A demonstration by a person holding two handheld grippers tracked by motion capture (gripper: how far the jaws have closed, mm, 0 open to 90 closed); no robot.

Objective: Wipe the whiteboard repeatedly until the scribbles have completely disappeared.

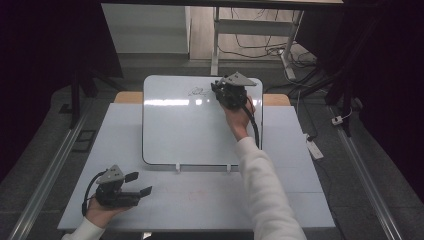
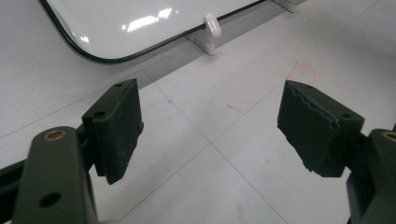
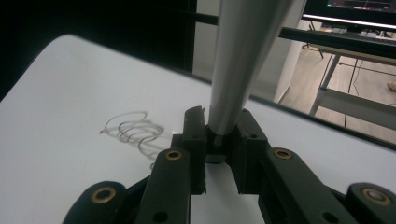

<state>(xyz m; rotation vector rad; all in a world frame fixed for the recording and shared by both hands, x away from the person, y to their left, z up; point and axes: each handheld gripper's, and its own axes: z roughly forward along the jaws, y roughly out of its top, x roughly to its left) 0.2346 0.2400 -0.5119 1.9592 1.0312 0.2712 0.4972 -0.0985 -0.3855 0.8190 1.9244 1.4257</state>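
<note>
Your right tongs are closed on a grey marker, which stands up between the two pads in the right gripper view, its lower end pinched in the gap. In the high view these tongs sit over the far part of the whiteboard, near its far right corner. A looping scribble lies on the board just to the left of the tongs in the right gripper view; in the high view it shows right beside their tips, on the left.

Your left tongs are open, the two black pads standing wide apart with nothing between them. They rest low over the worktop, well apart from the right tongs, near the front left corner. Ahead of them in the left gripper view is the rounded near corner of the whiteboard and one of its small white clips. Faint reddish marks show on the worktop beyond the right-hand pad.
</note>
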